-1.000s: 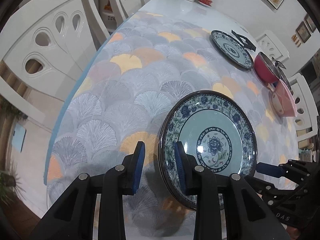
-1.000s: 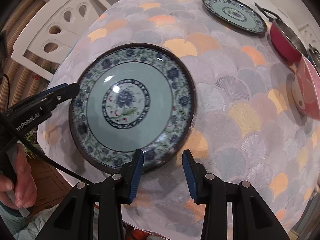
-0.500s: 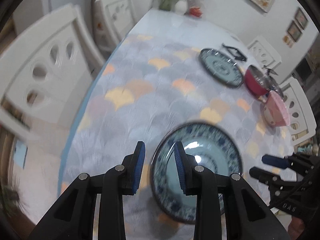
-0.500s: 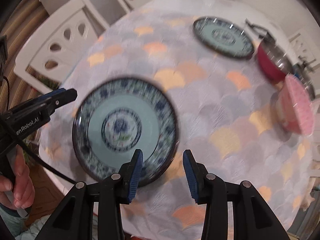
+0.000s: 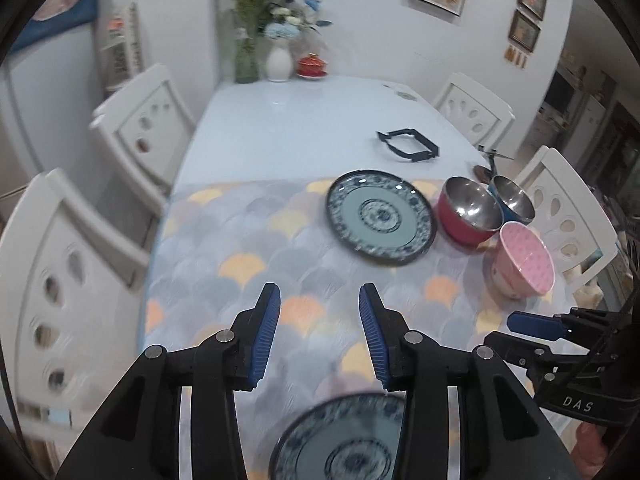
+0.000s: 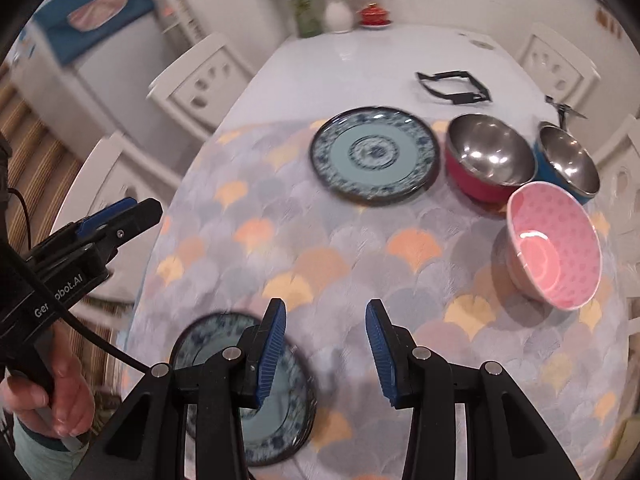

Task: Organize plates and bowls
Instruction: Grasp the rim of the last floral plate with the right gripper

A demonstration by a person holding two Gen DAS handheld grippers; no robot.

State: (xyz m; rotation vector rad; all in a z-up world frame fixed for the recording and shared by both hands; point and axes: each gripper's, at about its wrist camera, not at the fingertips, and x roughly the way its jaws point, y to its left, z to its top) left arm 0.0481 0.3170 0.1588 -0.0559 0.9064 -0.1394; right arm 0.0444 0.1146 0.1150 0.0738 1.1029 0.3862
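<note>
A blue-patterned plate (image 5: 340, 440) lies at the near table edge, below and behind my open, empty left gripper (image 5: 320, 336); it also shows in the right wrist view (image 6: 200, 344), partly hidden by my open, empty right gripper (image 6: 326, 350). A second matching plate (image 5: 380, 218) (image 6: 374, 154) lies farther back. Beside it stand a red steel-lined bowl (image 5: 470, 210) (image 6: 488, 160), a blue steel-lined bowl (image 5: 514, 198) (image 6: 568, 166) and a pink dotted bowl (image 5: 524, 264) (image 6: 556, 246). Both grippers hover above the patterned cloth.
White chairs (image 5: 60, 280) (image 5: 568, 216) ring the table. A black folded frame (image 5: 408, 146) lies on the bare tabletop beyond the cloth. A vase with flowers (image 5: 278, 60) and a red lidded cup (image 5: 312, 66) stand at the far end.
Both grippers have lifted and tilted up away from the near plate, which now sits low in both views. The far plate and bowls have come into fuller view.
</note>
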